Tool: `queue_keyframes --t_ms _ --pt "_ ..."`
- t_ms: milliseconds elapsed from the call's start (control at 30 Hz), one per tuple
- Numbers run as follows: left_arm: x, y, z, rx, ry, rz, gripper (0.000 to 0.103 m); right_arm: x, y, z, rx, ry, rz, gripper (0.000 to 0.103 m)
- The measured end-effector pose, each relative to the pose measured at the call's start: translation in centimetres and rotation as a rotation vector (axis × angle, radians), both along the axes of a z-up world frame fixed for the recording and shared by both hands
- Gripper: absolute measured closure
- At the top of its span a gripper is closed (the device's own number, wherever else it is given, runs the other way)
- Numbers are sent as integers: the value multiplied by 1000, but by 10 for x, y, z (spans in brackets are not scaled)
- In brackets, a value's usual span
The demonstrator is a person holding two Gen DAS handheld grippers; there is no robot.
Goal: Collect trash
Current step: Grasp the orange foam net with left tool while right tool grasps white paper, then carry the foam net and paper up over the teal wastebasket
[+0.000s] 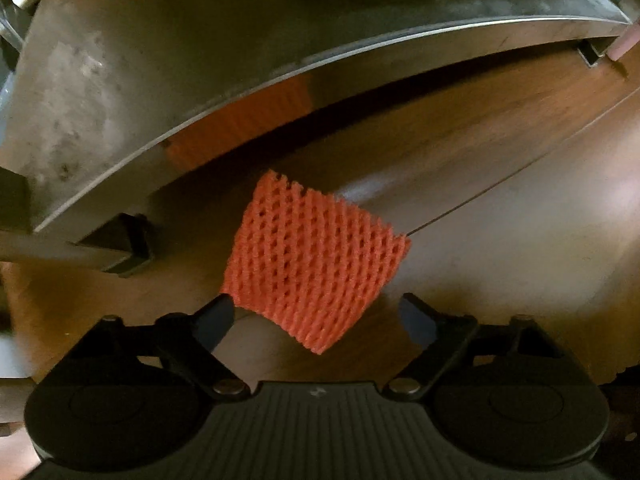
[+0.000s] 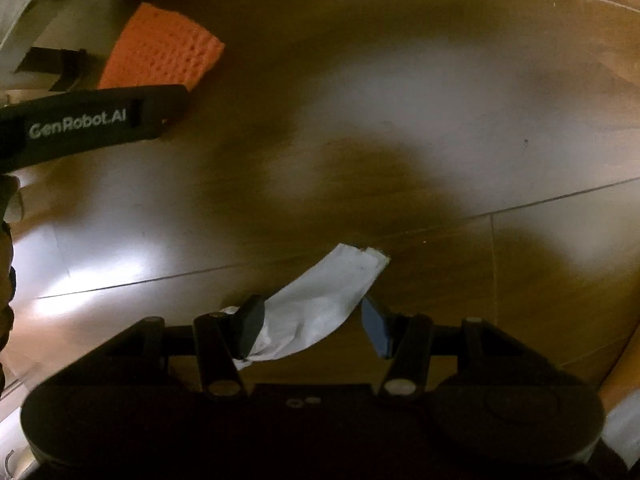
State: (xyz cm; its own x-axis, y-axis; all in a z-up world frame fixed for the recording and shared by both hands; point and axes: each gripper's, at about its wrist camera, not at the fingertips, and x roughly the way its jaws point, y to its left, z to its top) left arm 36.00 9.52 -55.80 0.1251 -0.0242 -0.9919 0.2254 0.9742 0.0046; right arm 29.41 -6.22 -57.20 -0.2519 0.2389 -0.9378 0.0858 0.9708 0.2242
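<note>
Orange foam net (image 1: 312, 260) on wood floor (image 1: 500, 184), frame centre, between parted left gripper (image 1: 320, 320) jaws, ungripped. White paper (image 2: 320, 304), lower centre, between right gripper (image 2: 310, 328) jaws, likewise apart. Advised: lower fully, centre each item, close squarely before lifting.
</note>
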Motion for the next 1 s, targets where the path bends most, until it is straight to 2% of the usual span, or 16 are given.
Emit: queue_keyframes --t_ms 67,133,300,433,467,500,533,600,667,867,1000 --pt "3 2 -6 -8 9 17 29 0 0 -3 -2 3 -1 49" --pt "5 4 -11 -17 19 34 37 -1 1 -6 1 12 0 49" --pt "4 5 -15 -13 7 51 40 -2 5 -9 -24 3 31 50" --pt "3 8 -19 -7 -3 79 56 -7 16 -7 -38 -32 47 53" --pt "3 9 -14 -2 -5 87 61 -8 16 -6 -41 -42 54 60" --pt "3 10 -14 2 -6 91 63 -8 17 -7 -42 -40 62 86" --pt "3 10 -13 6 -7 94 67 -11 14 -9 -43 -29 65 102" --pt "5 11 -10 7 -7 98 73 -11 17 -8 -43 -17 58 102" --pt "5 13 -8 10 -4 112 80 -11 18 -3 -29 -44 78 102" --pt "0 30 13 -38 11 196 83 -7 9 25 24 -160 124 102" --pt "-18 37 34 -70 14 209 83 -3 3 56 65 -279 213 102"
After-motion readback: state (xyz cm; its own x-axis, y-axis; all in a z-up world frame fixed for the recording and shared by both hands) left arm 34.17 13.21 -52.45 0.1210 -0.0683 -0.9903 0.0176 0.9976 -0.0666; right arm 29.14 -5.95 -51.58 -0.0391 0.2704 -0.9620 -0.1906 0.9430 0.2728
